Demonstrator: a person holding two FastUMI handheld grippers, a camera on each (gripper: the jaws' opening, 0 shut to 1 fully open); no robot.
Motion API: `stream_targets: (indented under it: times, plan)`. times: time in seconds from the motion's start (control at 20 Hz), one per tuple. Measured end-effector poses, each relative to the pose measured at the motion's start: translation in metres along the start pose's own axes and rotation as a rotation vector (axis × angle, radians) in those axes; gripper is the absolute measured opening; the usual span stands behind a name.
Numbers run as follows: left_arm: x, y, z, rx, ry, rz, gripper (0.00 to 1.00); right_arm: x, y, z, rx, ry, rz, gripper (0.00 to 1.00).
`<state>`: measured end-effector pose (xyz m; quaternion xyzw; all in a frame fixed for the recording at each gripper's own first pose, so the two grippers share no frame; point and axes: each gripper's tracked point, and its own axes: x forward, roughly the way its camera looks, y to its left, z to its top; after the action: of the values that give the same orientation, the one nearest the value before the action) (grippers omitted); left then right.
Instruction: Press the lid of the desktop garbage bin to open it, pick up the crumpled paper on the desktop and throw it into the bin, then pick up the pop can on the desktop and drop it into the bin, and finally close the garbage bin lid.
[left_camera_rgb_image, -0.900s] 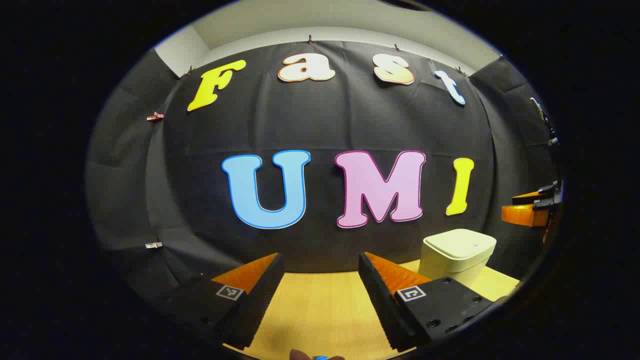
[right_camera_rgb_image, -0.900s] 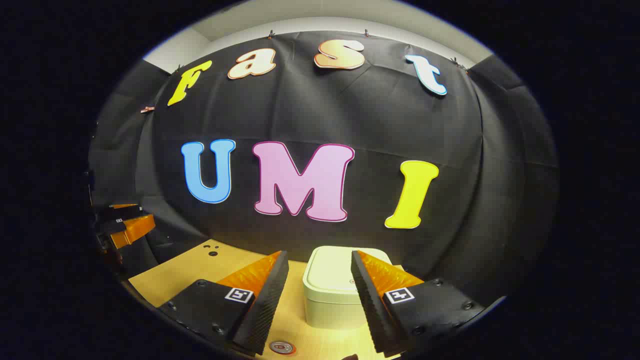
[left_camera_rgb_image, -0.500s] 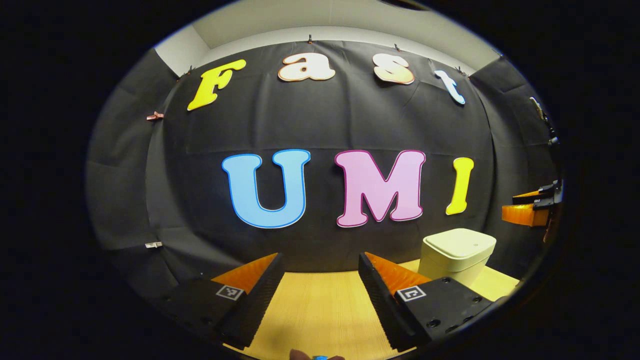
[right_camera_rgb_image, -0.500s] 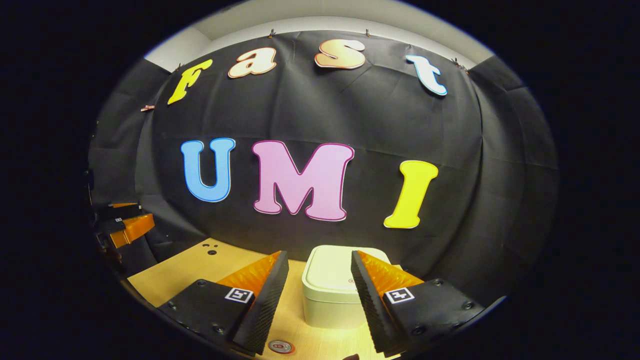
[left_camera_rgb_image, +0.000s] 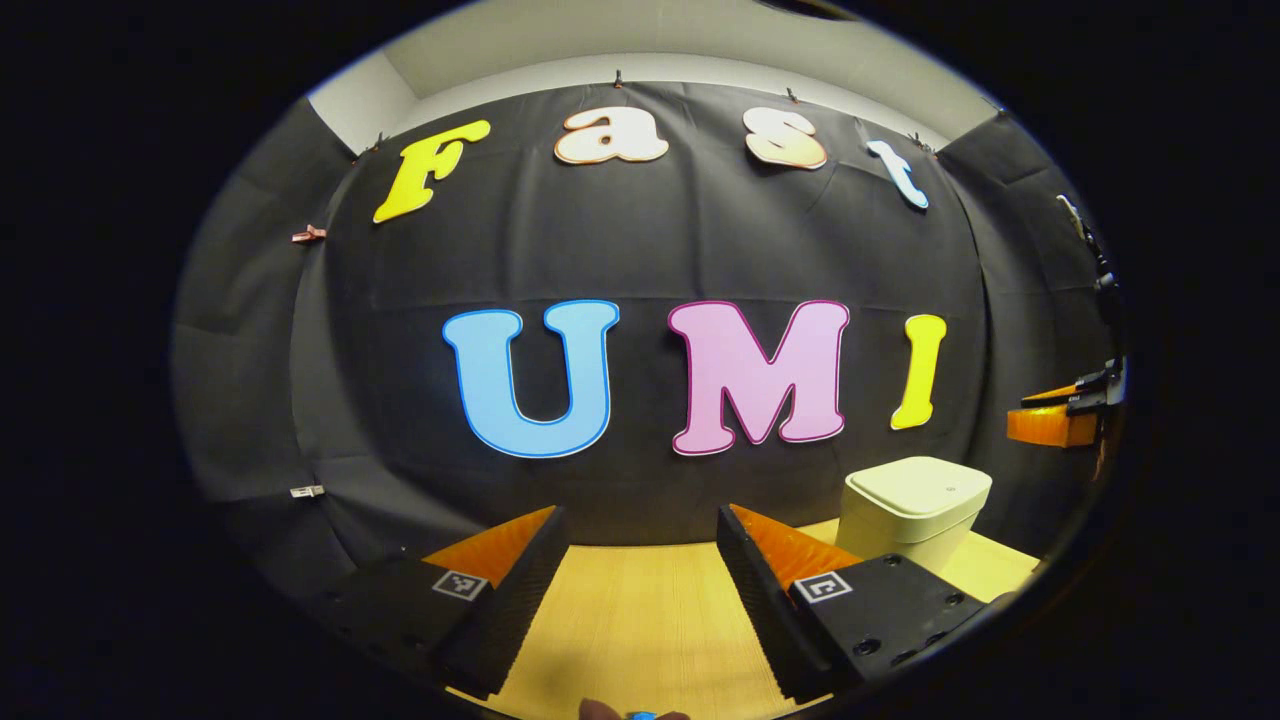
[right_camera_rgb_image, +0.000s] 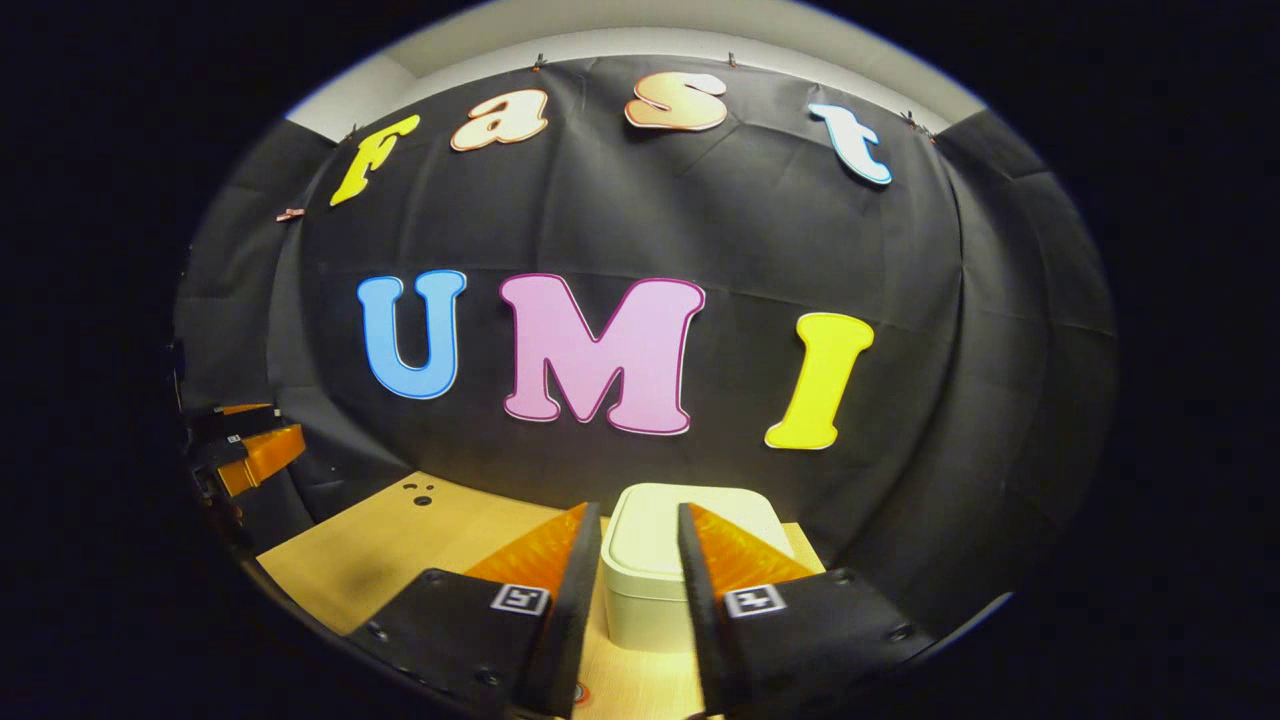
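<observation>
the right gripper (right_camera_rgb_image: 640, 590) hung over the wooden table (right_camera_rgb_image: 400, 530), its jaws drawn to a narrow gap with nothing between them. straight ahead past the fingertips stood the cream garbage bin (right_camera_rgb_image: 655, 565), lid down, close to the black cloth wall. a sliver of the pop can (right_camera_rgb_image: 580, 692) peeked out at the bottom edge between the fingers. the left gripper (left_camera_rgb_image: 640, 580) was spread wide over bare tabletop, holding nothing, with the bin off to its right.

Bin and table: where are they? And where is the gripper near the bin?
Bin (right_camera_rgb_image: 650, 600), right gripper view, front wall.
Table (left_camera_rgb_image: 640, 620), left gripper view, bare top.
Right gripper (right_camera_rgb_image: 640, 520), right gripper view, between fingertips.
</observation>
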<state>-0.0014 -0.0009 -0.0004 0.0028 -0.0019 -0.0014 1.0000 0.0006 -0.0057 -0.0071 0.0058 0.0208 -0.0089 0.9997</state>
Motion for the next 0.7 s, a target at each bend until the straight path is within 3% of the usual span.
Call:
stream_targets:
  times: [0.2, 0.35, 0.45, 0.7]
  plan:
    - [0.000, 0.001, -0.002, -0.001, 0.005, 0.001, 0.95, -0.004, -0.004, 0.001, 0.001, -0.003, 0.004, 0.08]
    - [-0.001, 0.002, -0.003, -0.003, 0.008, 0.002, 0.95, 0.003, -0.009, 0.006, -0.007, -0.002, 0.015, 0.06]
    - [-0.001, 0.002, -0.006, -0.001, 0.012, 0.000, 0.95, 0.018, -0.018, 0.003, 0.021, 0.064, 0.024, 0.05]
    - [-0.004, -0.001, -0.013, -0.004, 0.019, -0.012, 0.95, 0.055, -0.041, -0.040, 0.108, 0.460, 0.087, 0.05]
